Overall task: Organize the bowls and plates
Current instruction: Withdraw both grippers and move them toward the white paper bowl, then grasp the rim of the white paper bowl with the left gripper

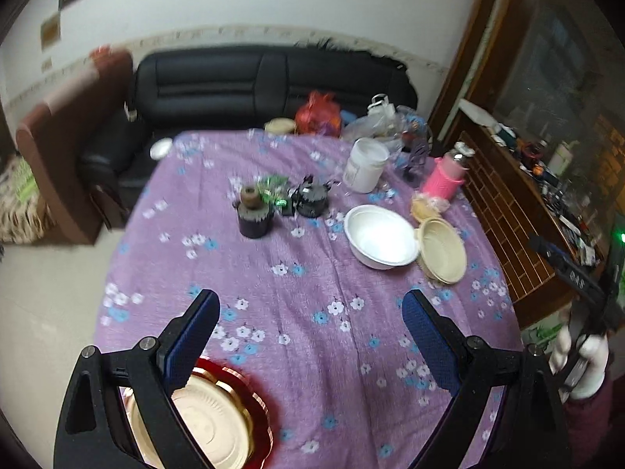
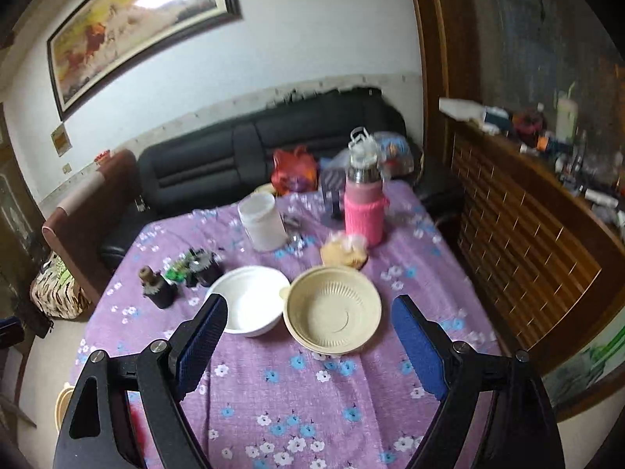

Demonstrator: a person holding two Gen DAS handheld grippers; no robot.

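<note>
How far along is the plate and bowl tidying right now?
Done: a beige plate sits on the red plate. In hand: nothing; left gripper and right gripper are open. Left: the white bowl and beige bowl sit side by side, unstacked.

Home living room. Black leather sofa point(image 1: 254, 82) at 12 o'clock against a white wall, framed painting point(image 2: 136, 27) above at 10. Table under purple floral cloth point(image 1: 312, 305) holds a pink thermos point(image 2: 363, 211). Cluttered wooden cabinet point(image 2: 527, 211) at 3.
</note>
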